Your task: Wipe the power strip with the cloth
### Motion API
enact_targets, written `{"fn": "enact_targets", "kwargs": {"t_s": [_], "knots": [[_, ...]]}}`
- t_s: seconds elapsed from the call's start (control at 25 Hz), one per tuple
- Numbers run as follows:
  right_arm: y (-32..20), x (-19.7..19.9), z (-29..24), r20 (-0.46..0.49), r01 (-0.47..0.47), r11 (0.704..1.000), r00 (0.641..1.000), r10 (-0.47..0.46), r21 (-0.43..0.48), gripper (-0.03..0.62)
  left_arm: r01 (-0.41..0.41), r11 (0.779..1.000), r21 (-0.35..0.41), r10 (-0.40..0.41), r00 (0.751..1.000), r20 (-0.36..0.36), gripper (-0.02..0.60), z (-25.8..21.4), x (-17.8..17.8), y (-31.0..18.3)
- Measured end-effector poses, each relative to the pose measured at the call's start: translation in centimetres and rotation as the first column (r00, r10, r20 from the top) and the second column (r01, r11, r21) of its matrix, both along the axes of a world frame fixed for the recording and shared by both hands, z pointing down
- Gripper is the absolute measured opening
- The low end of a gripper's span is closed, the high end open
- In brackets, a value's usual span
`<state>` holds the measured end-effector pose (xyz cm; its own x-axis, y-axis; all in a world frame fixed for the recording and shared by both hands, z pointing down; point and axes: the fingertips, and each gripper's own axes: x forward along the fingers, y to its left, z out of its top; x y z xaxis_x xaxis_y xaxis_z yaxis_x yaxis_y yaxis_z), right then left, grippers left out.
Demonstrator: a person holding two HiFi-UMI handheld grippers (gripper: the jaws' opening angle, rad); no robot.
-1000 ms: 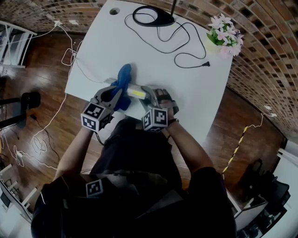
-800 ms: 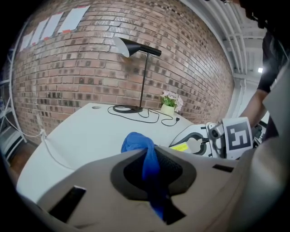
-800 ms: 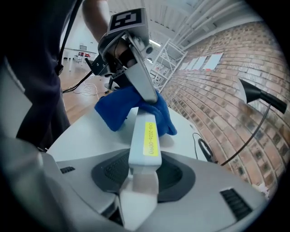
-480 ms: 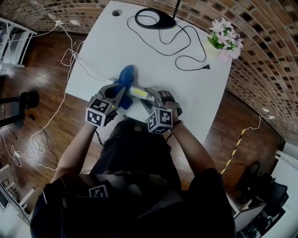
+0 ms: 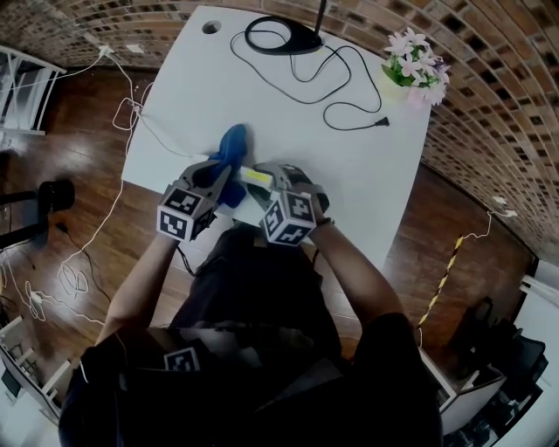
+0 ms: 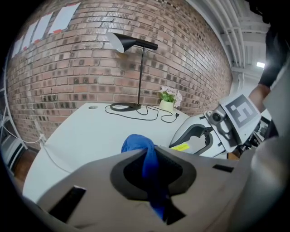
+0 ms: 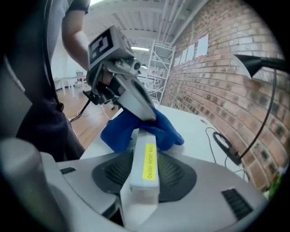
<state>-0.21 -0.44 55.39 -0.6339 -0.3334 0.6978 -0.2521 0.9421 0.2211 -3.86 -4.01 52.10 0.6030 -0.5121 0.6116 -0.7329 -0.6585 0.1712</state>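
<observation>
Brick wall (image 5: 489, 105) and wooden floor (image 5: 79, 175) surround 1 white table (image 5: 210, 79). On it stand 1 black lamp (image 5: 284, 35) and 1 flower pot (image 5: 415, 63). 1 power strip (image 7: 146, 181) lies near the front edge, clamped by the just-closing right gripper (image 7: 145, 158). 1 blue cloth (image 5: 232, 144) touches its far end, pinched in the left gripper (image 6: 152, 156).

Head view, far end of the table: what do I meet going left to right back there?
cable hole → lamp base → potted flowers
</observation>
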Motion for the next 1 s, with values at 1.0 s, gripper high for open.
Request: {"fn": "enact_targets", "kwargs": {"t_s": [1.0], "knots": [[3.2,-0.6,1.2,-0.142,0.140,0.944,0.985,-0.101,0.300,0.252,0.114,0.982,-0.153,-0.113,0.994,0.013,0.038,2.6,-2.7,1.8]]}}
